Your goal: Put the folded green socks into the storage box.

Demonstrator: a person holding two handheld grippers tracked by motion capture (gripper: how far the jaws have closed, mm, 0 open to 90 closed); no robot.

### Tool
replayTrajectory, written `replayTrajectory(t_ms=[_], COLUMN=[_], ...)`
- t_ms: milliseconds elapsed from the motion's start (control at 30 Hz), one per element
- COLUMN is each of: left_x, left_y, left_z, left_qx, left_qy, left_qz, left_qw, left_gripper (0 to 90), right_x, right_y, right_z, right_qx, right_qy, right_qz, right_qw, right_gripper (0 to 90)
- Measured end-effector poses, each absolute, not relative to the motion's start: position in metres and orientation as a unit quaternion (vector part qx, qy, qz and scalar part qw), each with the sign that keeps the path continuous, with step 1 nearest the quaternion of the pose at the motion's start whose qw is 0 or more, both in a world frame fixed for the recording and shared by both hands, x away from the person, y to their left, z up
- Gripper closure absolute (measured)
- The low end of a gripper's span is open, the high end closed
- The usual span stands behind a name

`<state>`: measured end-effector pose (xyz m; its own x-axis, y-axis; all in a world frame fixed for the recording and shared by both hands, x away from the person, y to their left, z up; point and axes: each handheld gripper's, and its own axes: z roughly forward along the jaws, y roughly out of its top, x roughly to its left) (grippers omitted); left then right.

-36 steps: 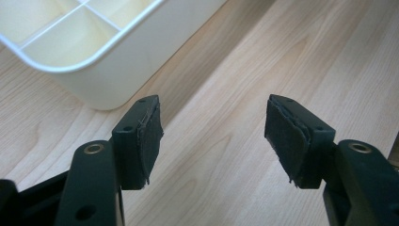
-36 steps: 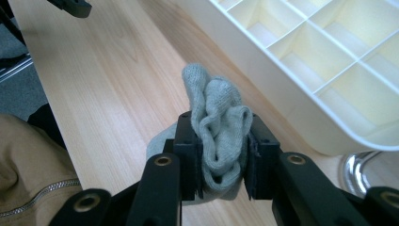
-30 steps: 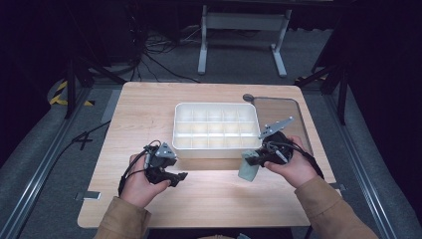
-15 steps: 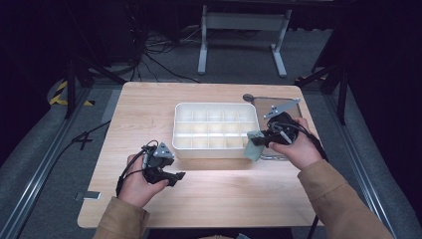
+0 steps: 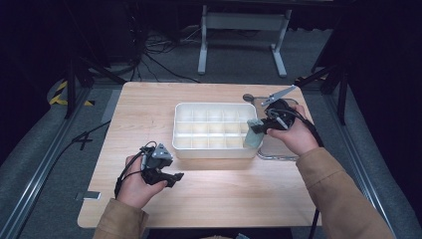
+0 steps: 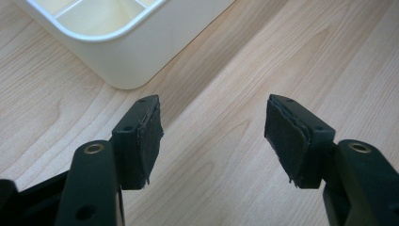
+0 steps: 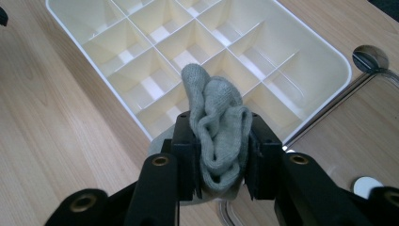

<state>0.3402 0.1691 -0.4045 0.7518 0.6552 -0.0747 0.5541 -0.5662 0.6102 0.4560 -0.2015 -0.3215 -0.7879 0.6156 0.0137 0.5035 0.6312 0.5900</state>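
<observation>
Looking down, the high view shows the right claw over the white divided tray's right end on a wooden worktop, grey floor beyond. The right gripper view shows it clamping a bunched grey sock. The left gripper view shows the left claw wide apart, holding nothing.

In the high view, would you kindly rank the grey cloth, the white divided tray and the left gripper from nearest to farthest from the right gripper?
1. Grey cloth, clamped between the right gripper's jaws.
2. White divided tray, just left of it, under the cloth.
3. Left gripper, near the tray's front left corner.
</observation>
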Motion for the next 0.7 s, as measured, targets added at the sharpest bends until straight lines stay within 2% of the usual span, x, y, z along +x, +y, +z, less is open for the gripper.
replayTrajectory(t_ms=[367, 700], left_x=[0.341, 0.341], left_y=[0.170, 0.170], left_z=[-0.406, -0.407], left_qx=[0.882, 0.882], left_qy=[0.340, 0.340], left_qz=[0.082, 0.083], left_qw=[0.315, 0.317], left_gripper=[37.8, 37.8], right_x=[0.476, 0.480], right_y=[-0.192, -0.186], right_z=[-0.326, -0.346], right_qx=[0.294, 0.285], right_qy=[0.907, 0.917], right_qz=[0.280, 0.249], right_qw=[0.111, 0.123], right_gripper=[69.1, 68.2])
